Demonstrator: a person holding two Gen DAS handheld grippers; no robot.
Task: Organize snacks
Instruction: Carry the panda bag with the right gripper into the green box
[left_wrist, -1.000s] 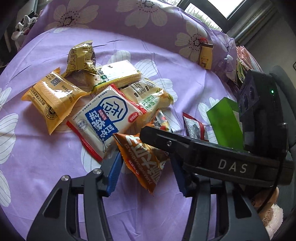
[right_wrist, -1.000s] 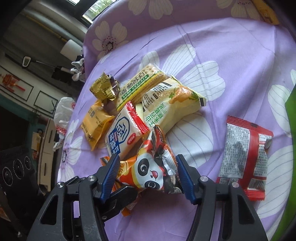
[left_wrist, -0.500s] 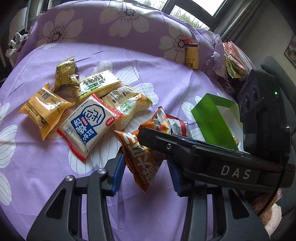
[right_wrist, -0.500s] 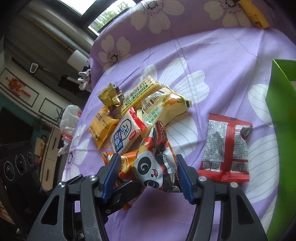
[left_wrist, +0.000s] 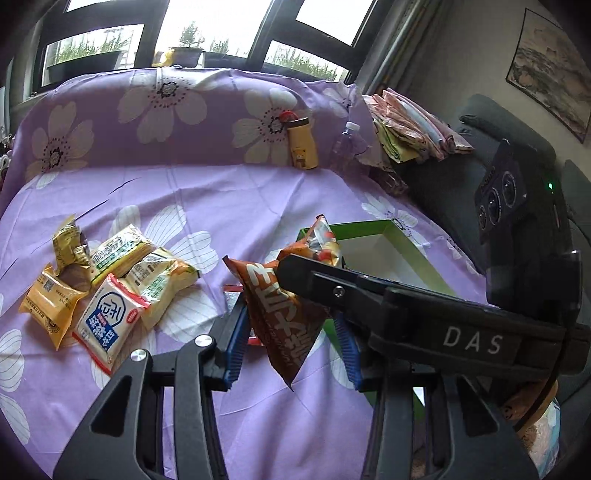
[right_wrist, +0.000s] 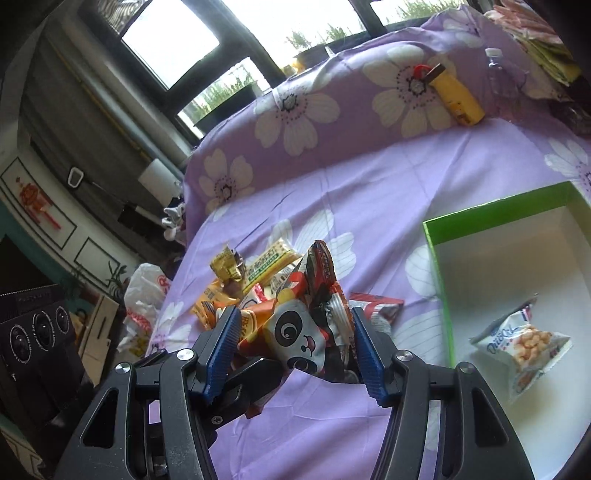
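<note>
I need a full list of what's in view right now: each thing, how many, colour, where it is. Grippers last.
Panda snack bag: 1, red, black and white, lifted, in the right gripper.
Orange snack bag: 1, orange-brown, lifted, in the left gripper.
Snack pile: about five packets, yellow, cream, white and blue, on the sheet, left in the left wrist view.
Red packet: 1, red and grey, on the sheet beside the box.
Box: 1, green outside, white inside, open, on the sheet.
Puffs bag: 1, white, inside the box.
Yellow bottle: 1, against the raised back of the sheet.
Clear bottle: 1, beside it.
Sheet: 1, purple, white flowers.
Left gripper: black, blue pads, shut on the orange bag.
Right gripper: same, shut on the panda bag.
</note>
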